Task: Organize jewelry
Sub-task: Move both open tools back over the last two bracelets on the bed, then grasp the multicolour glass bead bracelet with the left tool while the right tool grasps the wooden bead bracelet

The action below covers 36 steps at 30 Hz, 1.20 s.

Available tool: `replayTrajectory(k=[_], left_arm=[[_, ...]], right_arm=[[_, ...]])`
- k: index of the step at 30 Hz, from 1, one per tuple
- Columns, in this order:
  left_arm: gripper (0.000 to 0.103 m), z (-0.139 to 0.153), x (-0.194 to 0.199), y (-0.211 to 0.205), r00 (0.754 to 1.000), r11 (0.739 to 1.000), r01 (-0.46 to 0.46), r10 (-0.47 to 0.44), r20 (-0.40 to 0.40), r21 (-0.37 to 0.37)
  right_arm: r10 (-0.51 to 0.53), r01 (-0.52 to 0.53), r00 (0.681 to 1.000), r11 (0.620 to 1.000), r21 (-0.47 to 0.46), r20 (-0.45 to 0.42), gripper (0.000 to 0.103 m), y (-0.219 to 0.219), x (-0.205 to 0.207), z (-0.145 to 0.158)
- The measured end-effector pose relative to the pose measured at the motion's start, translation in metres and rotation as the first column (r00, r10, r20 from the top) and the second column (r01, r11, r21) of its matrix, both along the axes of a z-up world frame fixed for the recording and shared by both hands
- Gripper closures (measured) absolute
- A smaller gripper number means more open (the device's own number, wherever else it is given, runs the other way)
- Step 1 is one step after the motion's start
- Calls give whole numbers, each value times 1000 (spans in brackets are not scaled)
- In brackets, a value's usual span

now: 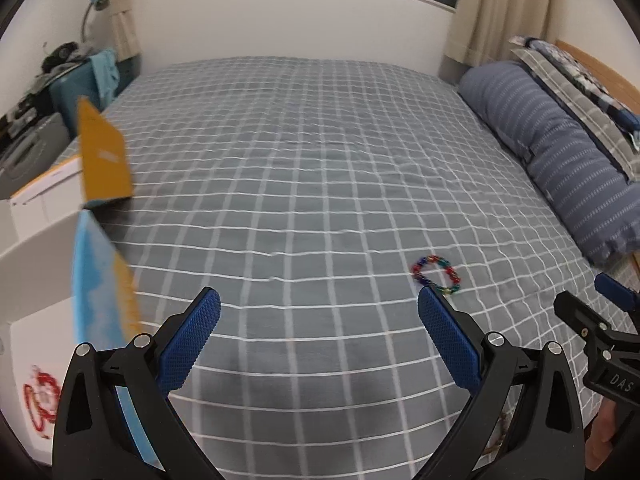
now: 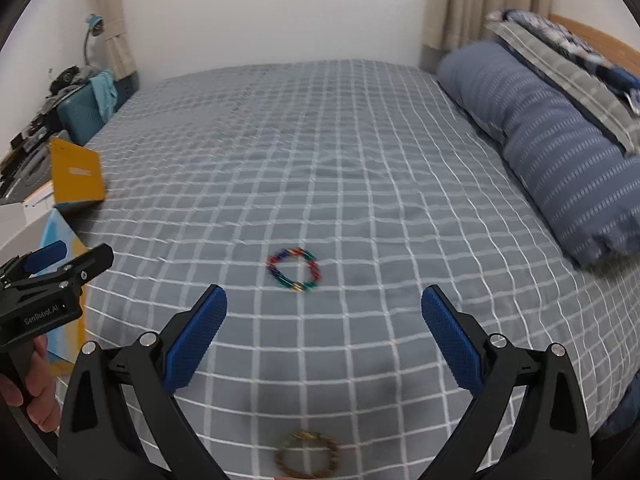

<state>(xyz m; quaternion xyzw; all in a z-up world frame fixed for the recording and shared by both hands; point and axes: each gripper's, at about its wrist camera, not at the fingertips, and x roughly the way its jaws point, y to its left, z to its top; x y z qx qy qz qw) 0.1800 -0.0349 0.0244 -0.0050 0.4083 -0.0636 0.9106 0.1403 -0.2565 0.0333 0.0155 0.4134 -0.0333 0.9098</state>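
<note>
A multicoloured bead bracelet lies on the grey checked bedspread, just ahead of my right gripper, which is open and empty. The bracelet also shows in the left wrist view, right of my left gripper, which is open and empty. A brown bead bracelet lies close under the right gripper. A red bead bracelet lies inside an open white box with a yellow lid at the left. The right gripper shows at the right edge.
Rolled blue striped bedding and folded quilts lie along the right side by a wooden headboard. A teal suitcase, a lamp and clutter stand at the far left. A wall and curtains are behind.
</note>
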Motion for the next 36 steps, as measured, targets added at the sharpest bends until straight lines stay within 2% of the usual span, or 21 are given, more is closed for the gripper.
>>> replayTrajectory(k=[5,9,12,17,20,25,33,36], left_arm=[[6,-26,11,-36,999,999,46,-46,-14,-17],[6,-55,29,-62,996,997,70,-71,-60,-28],[6,-75,46,-82,994,998,67,-69,-87,-15],[6,-90,67,-102,995,998,62,-59,-86,31],[6,-101,80,-103,994,997,49,-43,-99,57],[7,-114,92,-100,990,999,34,-31,-138,20],[7,-126,101,-108,985,998,57,-52,-165,30],[7,-128,102,-110,985,998,58,-52,-166,29]], right_arm=[[-23,22,999,1000,-9,-50,9,-26,-16,-24],[-27,25,997,999,-29,-79,9,-35,-31,-42],[-30,27,995,999,-28,-99,9,-40,-38,-53],[-22,19,990,1000,-22,-136,14,-39,-52,-72],[-14,11,988,1000,-19,-151,16,-36,-55,-80],[2,-5,981,1000,-13,-192,22,-31,-60,-98],[39,-38,972,999,9,-233,30,-19,-66,-114],[66,-67,965,998,3,-253,37,-11,-69,-120]])
